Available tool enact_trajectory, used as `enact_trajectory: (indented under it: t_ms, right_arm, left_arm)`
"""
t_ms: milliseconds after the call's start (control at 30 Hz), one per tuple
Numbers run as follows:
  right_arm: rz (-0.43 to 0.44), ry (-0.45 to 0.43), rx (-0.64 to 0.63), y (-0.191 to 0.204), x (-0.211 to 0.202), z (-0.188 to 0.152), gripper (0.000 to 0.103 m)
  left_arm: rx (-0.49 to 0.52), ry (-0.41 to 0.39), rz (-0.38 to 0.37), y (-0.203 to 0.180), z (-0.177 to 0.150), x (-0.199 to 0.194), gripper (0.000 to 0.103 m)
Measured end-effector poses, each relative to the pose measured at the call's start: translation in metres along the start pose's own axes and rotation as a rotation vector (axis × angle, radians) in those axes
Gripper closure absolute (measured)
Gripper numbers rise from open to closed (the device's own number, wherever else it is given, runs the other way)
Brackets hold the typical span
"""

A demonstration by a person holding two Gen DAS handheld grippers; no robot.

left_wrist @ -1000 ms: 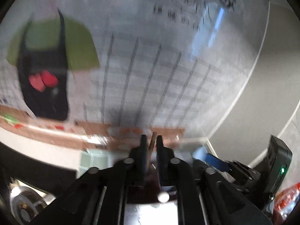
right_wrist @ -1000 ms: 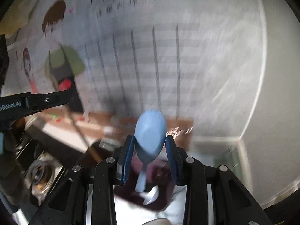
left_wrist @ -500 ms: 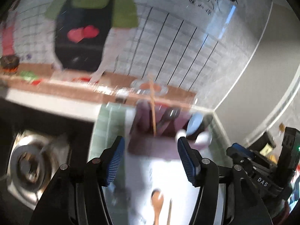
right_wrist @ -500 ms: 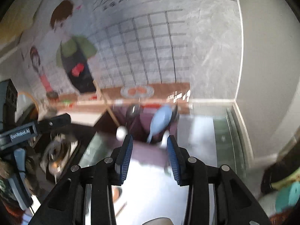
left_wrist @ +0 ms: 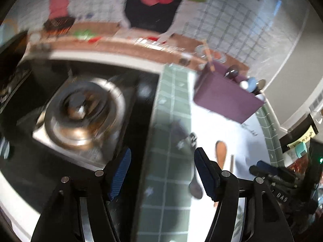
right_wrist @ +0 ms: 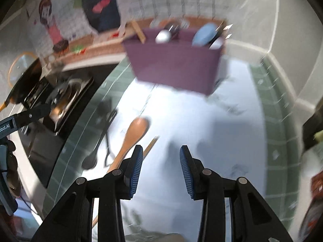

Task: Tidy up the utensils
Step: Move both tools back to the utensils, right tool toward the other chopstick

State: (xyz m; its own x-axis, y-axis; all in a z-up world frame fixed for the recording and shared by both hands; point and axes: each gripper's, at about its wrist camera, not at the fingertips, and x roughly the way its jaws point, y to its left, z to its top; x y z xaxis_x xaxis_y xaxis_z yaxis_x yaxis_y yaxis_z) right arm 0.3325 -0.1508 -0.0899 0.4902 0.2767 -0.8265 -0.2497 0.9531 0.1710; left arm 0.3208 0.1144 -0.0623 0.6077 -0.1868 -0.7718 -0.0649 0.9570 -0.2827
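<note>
Both grippers' fingers, earlier clamping utensils, now stand wide and empty; left gripper [left_wrist: 162, 173] is opening.

One purple holder [right_wrist: 175, 64] at 12 o'clock, one wooden spoon [right_wrist: 133, 135], one dark spoon [right_wrist: 94, 153] at 9, one chopstick [right_wrist: 150, 145], one blue spoon [right_wrist: 203, 34] in the holder.

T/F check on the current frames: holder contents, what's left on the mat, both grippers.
1. The purple rectangular utensil holder contains a light blue spoon. True.
2. The wooden spoon stands in the holder. False: it lies flat on the white mat.
3. The right gripper grips a chopstick. False: nothing is between its jaws.
4. The left gripper is empty, jaws opening. True.
5. A dark metal spoon lies left of the wooden spoon. True.
</note>
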Motion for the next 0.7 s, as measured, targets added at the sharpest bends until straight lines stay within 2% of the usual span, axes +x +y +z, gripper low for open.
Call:
enact_trajectory:
  t_ms: [100,200,533,700]
  right_arm:
    - [0.028,0.041,-0.011,0.015,0.014,-0.006,0.069]
    - [0.026,0.060,-0.024,0.026,0.025,-0.009,0.087]
    - [-0.041,0.077,-0.025,0.036,0.038,-0.013,0.088]
    - [-0.070,0.071,-0.024,0.023,0.031,-0.018,0.088]
  left_arm:
    - [-0.064,0.040,-0.025,0.018,-0.011,0.002,0.035]
    - [-0.086,0.042,-0.018,0.026,-0.019,-0.002,0.035]
    - [-0.046,0.060,0.000,0.022,-0.032,-0.008,0.035]
    - [-0.002,0.095,-0.009,0.006,-0.033,0.003,0.034]
